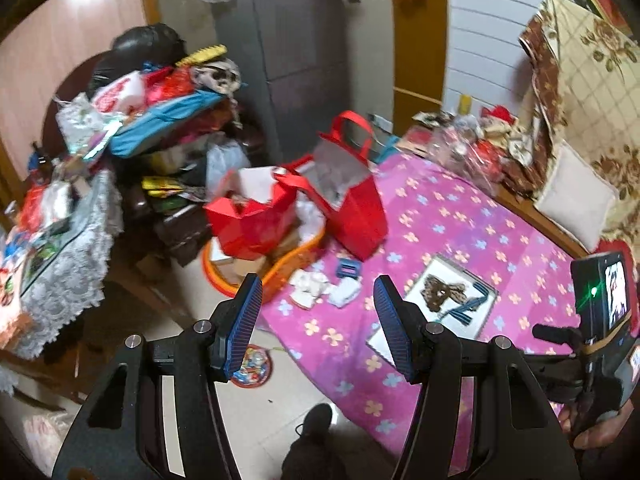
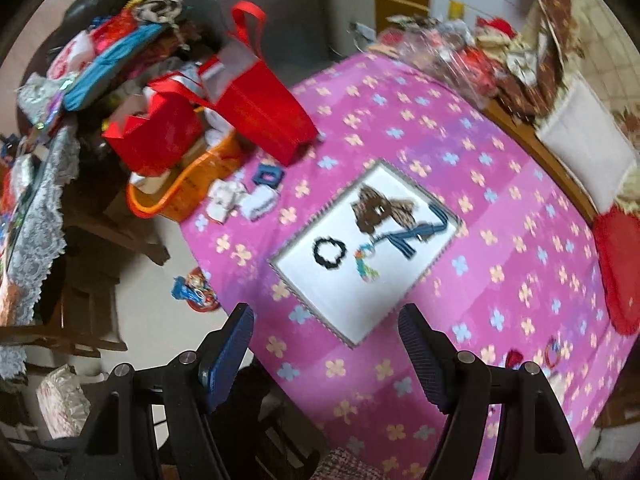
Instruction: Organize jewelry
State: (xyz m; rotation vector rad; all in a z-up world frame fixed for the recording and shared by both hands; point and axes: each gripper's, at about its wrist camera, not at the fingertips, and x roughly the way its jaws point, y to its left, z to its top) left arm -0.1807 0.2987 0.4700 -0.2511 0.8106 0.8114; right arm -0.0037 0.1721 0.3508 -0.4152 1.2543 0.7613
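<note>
A white mat (image 2: 340, 300) lies on the pink flowered bedsheet (image 2: 500, 208). On it are a black scrunchie (image 2: 329, 253), a brown bow (image 2: 380, 210), a blue striped ribbon piece (image 2: 416, 236) and a small multicoloured piece (image 2: 366, 266). My right gripper (image 2: 326, 354) hovers above the mat's near corner, open and holding nothing. In the left wrist view the mat (image 1: 440, 270) shows the brown bow (image 1: 442, 292) and the blue ribbon (image 1: 468, 306). My left gripper (image 1: 320, 328) hangs open over the bed's edge, left of the mat, with nothing between its fingers.
Red bags (image 1: 352, 208) and an orange basket (image 1: 288, 264) crowd the bed's far left corner, with a small blue box (image 2: 268, 176) and white packets (image 2: 232, 200) beside them. Small red pieces (image 2: 514, 358) lie at the near right. A cluttered table (image 1: 60, 248) stands left. A hand (image 1: 592, 432) holds the other gripper.
</note>
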